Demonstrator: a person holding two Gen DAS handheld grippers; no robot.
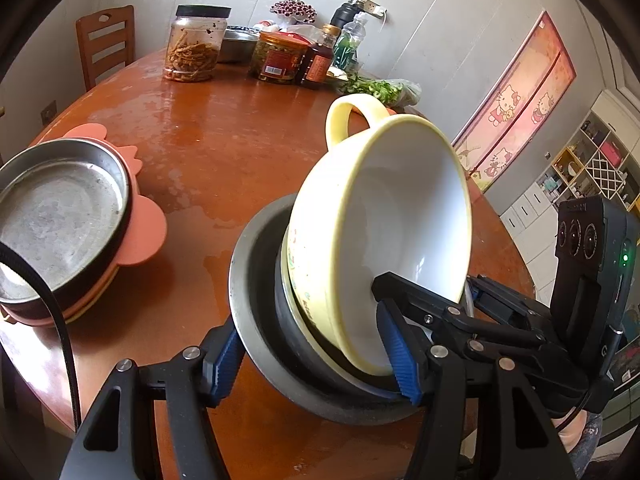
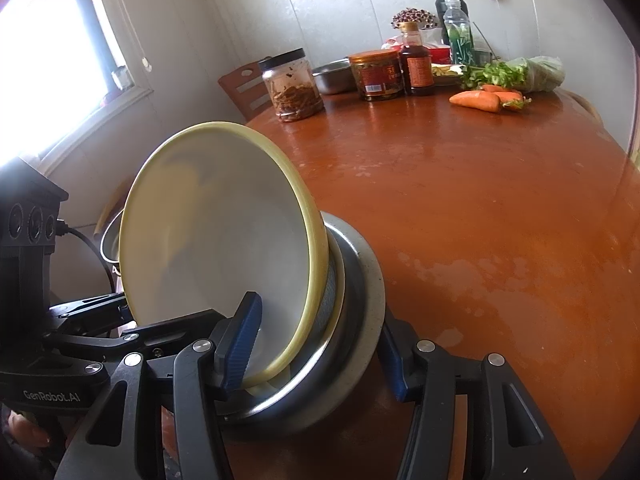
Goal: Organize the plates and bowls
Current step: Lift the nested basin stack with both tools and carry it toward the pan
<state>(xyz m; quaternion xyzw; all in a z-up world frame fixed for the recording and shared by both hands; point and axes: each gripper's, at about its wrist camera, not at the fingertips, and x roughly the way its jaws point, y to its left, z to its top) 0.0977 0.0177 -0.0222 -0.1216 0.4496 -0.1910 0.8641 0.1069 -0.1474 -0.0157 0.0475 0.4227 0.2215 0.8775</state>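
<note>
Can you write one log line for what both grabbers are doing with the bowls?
left gripper: shut on bowl stack | right gripper: shut on bowl stack | yellow bowl: on top, tilted

walls: pale panelled wall (image 2: 340,4) is running behind the round brown table (image 2: 500,208) | window (image 2: 52,64) is letting in bright daylight at left | wooden chair (image 1: 106,40) is standing at the table's far edge | cartoon-cat poster (image 1: 520,92) is hanging beside white cabinets and shelving (image 1: 592,160)

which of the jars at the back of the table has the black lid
The clear jar of brown strips, standing leftmost in the left wrist view; the jar with the red label beside it has an orange lid.
</note>
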